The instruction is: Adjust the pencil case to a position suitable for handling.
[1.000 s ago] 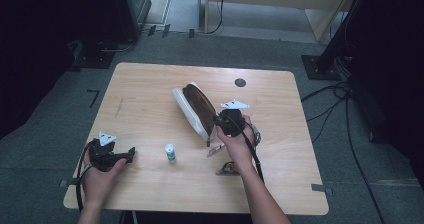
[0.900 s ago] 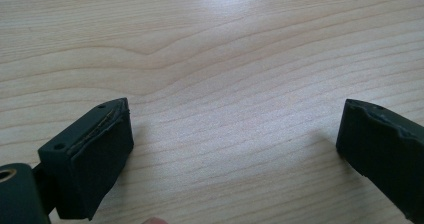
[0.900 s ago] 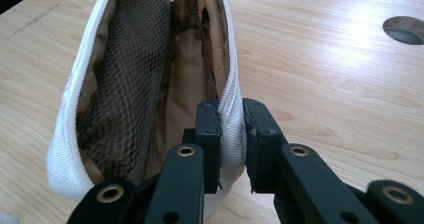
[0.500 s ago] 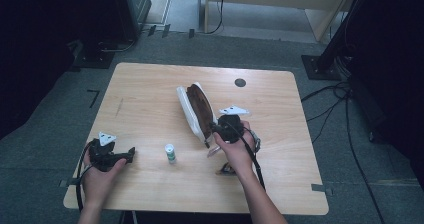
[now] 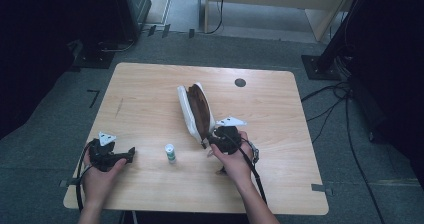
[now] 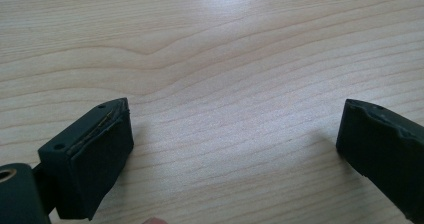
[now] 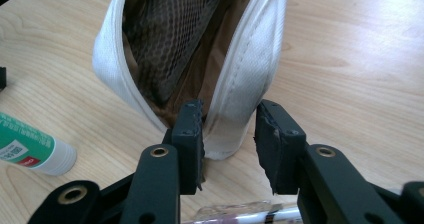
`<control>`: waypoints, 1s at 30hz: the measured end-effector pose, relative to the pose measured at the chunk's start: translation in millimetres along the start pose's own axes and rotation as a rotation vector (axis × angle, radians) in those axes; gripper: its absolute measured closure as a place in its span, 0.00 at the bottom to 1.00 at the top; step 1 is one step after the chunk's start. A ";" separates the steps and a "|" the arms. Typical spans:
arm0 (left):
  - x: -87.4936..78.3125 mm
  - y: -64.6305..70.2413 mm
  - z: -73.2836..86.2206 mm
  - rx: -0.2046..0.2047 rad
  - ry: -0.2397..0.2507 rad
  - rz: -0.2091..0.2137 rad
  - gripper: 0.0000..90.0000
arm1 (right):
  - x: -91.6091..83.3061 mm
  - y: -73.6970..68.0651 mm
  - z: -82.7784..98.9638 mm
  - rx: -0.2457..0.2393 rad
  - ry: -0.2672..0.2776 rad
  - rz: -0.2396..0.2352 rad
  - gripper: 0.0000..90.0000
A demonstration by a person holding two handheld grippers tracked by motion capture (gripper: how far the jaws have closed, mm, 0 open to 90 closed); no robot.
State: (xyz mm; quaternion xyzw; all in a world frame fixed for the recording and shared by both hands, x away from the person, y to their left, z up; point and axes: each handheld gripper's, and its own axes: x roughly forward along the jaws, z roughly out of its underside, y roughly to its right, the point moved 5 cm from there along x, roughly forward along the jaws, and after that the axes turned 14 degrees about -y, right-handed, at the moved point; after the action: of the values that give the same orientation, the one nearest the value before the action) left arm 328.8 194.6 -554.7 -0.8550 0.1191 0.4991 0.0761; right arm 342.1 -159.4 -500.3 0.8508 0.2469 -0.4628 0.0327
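I'm seeing the white pouch (image 7: pixel 250 79) gaping mid-table, brown mesh lining showing. My right gripper (image 7: pixel 229 134) is straddling its near rim, jaws just opened, pads not pressing. My left gripper (image 6: pixel 235 149) is resting spread wide.

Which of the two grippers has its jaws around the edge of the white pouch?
The right gripper: one side of the white pouch lies between its jaws. The left gripper is open over bare table.
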 end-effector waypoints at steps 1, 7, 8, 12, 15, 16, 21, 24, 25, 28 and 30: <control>0.0 0.0 0.0 0.000 0.000 0.000 0.02 | 0.9 -0.8 0.4 0.001 0.002 -0.003 0.72; 0.1 0.1 -0.1 -0.001 0.001 0.001 0.02 | 5.9 2.7 -1.6 0.001 0.013 0.032 0.82; 0.0 0.0 0.0 0.000 0.000 0.000 0.02 | 7.5 8.4 -4.0 -0.006 0.011 0.034 0.84; 0.0 0.0 0.0 0.000 0.000 0.000 0.02 | 9.1 17.0 -8.4 0.001 0.014 0.044 0.86; 0.0 0.0 0.0 0.000 0.000 0.000 0.02 | 10.3 27.3 -13.8 -0.006 0.007 0.068 0.86; 0.1 0.1 -0.1 -0.001 0.002 0.001 0.02 | 10.7 30.1 -15.0 -0.009 0.007 0.070 0.86; 0.0 0.0 0.0 0.000 0.000 0.000 0.02 | 8.9 53.2 -20.2 0.002 0.011 0.100 0.82; 0.1 0.1 -0.1 -0.002 0.002 0.001 0.02 | 3.4 67.5 -23.4 0.024 0.040 0.135 0.75; 0.1 0.1 -0.1 -0.001 0.001 0.001 0.02 | -0.1 70.5 -24.9 0.025 0.059 0.151 0.72; 0.0 0.0 0.0 0.000 0.000 0.000 0.02 | -13.3 72.4 -27.5 0.037 0.113 0.121 0.66; 0.0 0.0 0.0 0.000 0.000 0.000 0.02 | -28.5 68.6 -27.6 0.001 0.156 0.083 0.67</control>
State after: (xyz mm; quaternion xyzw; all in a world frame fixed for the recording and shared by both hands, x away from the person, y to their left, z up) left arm 328.9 194.6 -554.7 -0.8550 0.1192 0.4990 0.0761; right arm 381.5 -222.7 -473.6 0.8937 0.2129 -0.3937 0.0322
